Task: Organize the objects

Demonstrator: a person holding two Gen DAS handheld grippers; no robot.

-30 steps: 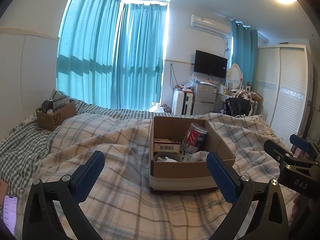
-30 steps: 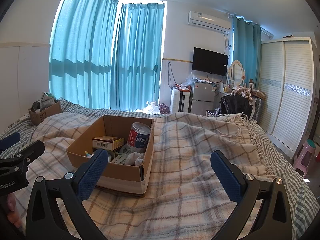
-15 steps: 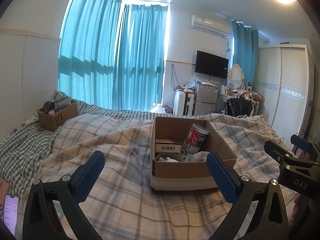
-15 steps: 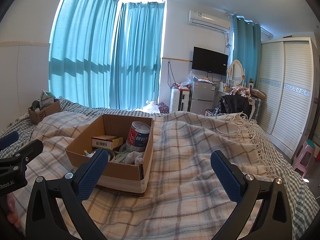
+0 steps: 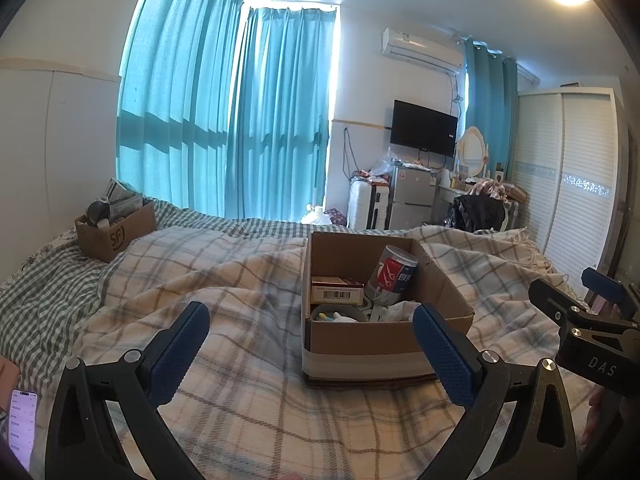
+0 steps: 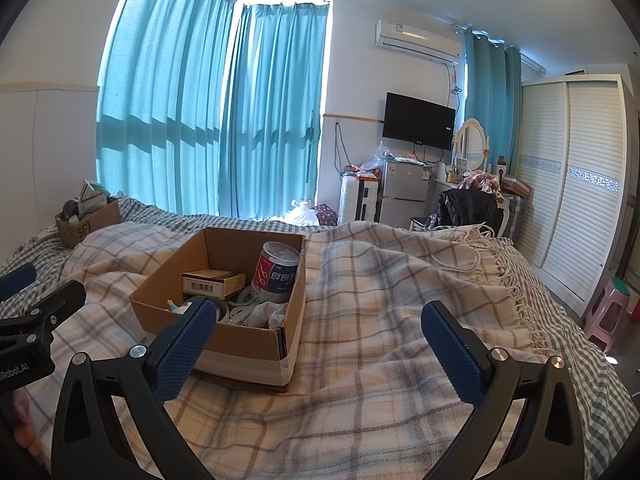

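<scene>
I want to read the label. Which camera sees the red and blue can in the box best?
The right wrist view: the red and blue can stands larger, label facing. The left wrist view shows the same can smaller, leaning in the open cardboard box.

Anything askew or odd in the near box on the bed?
The can leans tilted against the cardboard box wall instead of standing upright, over loose clutter. Nothing looks spilled or damaged. Both grippers, left and right, are open and empty.

Cardboard box (image 5: 384,344) on bed (image 5: 240,392), mid-blanket; can (image 5: 394,278) and carton (image 5: 337,290) inside. Second box (image 5: 116,232) far left, near curtains (image 5: 224,120).
</scene>
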